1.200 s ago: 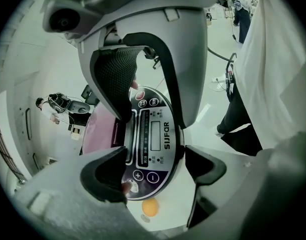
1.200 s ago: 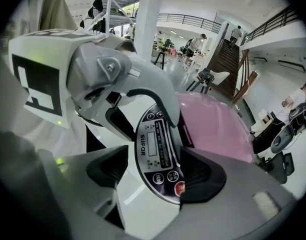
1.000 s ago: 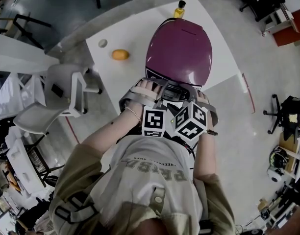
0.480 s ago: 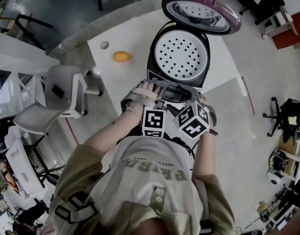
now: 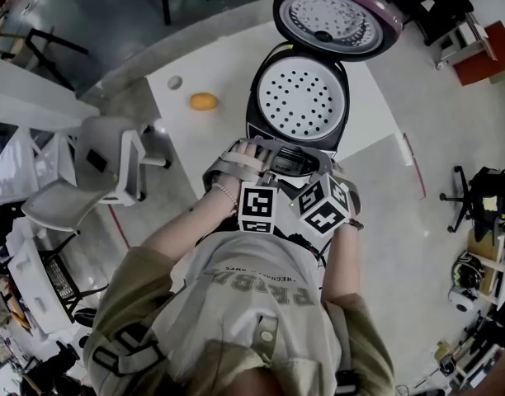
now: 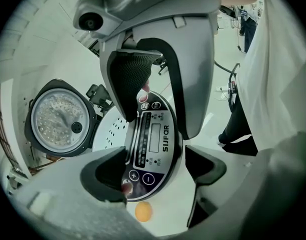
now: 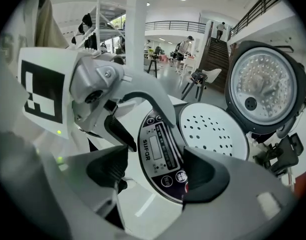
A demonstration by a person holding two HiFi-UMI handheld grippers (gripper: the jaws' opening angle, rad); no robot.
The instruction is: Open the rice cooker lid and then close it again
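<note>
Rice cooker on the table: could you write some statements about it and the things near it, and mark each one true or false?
1. The purple rice cooker lid is raised open. True.
2. Cooked rice covers the white perforated tray. False: the tray is bare and its holes show.
3. A round orange fruit lies on the white table. True.
4. The left tool grips the lid. False: its jaws stand apart before the black control panel, holding nothing.
</note>
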